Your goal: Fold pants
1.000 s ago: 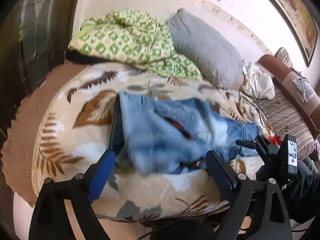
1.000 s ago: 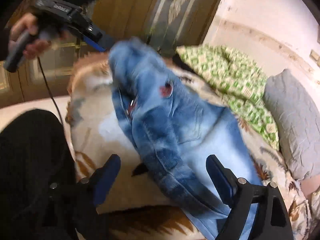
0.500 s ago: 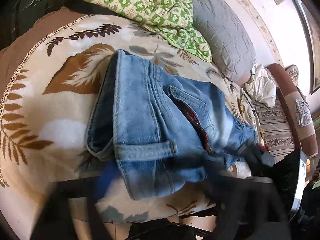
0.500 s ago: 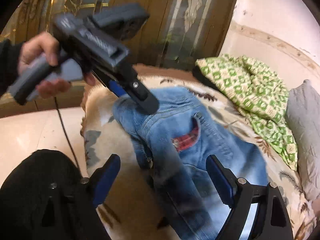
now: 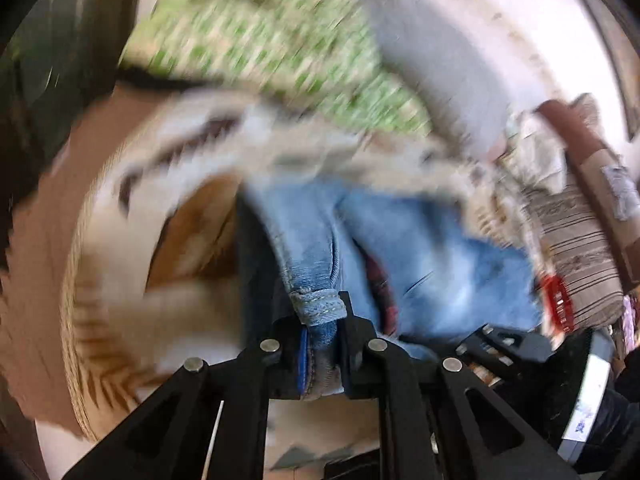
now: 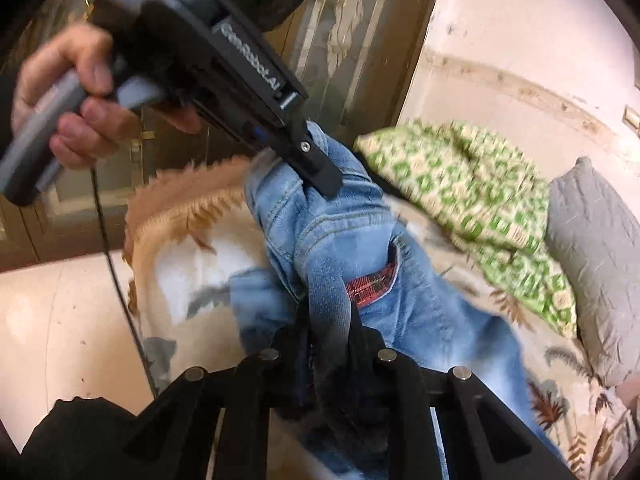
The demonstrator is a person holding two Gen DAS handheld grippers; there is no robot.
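Already both claws have hold of the jeans (image 6: 344,240), which lie bunched on the leaf-patterned blanket (image 6: 192,256) in the middle of both views. In the left wrist view the left gripper (image 5: 322,344) is pressed together on a hemmed denim edge at lower centre, cloth filling the narrow gap between its pads. In the right wrist view the right gripper (image 6: 330,344) is closing on a raised ridge of denim at lower centre, with the fabric between its jaws, while the other tool bites the pants at upper centre, held by a hand (image 6: 76,100) at upper left.

Folding looks only partly done: the pants are doubled into a loose heap with a red plaid lining (image 6: 370,284) showing, and squaring and flattening remain. The left view is badly smeared, so which edge is pinched is probably a cuff or a waistband, no more certain than that.

A second ago both claws stood spread wide with nothing between them; now each pinches denim.
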